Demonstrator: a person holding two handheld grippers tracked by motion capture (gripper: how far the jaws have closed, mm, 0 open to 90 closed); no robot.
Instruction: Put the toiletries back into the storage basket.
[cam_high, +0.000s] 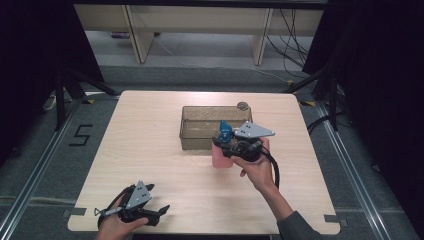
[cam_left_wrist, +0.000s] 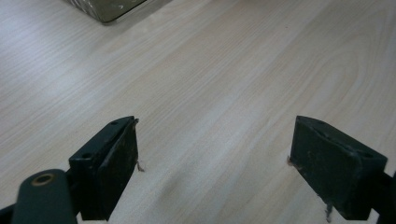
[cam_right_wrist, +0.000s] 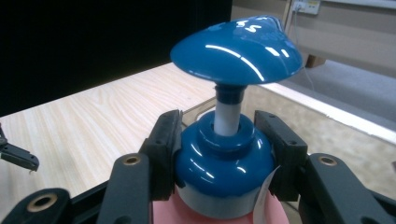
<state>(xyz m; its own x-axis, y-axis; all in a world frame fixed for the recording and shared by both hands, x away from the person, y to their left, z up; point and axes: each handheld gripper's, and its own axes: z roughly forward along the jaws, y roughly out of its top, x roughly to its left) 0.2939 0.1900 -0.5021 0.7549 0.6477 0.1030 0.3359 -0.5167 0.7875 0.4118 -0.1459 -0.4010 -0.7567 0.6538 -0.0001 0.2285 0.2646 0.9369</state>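
Observation:
A pink bottle (cam_high: 221, 160) with a glossy blue pump top (cam_right_wrist: 238, 46) is held upright just in front of the clear bin (cam_high: 186, 131), near its front right corner. My right gripper (cam_high: 223, 143) is shut on the bottle's blue collar (cam_right_wrist: 224, 161), with a black pad pressed on each side. The pink body shows below the jaws. At the table's front left, my left gripper (cam_high: 157, 199) rests low in a hand, its jaws wide open. In the left gripper view the left gripper (cam_left_wrist: 215, 135) has only bare wood between its pads.
The light wooden table (cam_high: 150, 150) carries the clear rectangular bin at centre back, with a small dark round thing (cam_high: 242, 105) at its far right corner. Dark curtains flank the table, and desk legs and cables stand on the floor beyond.

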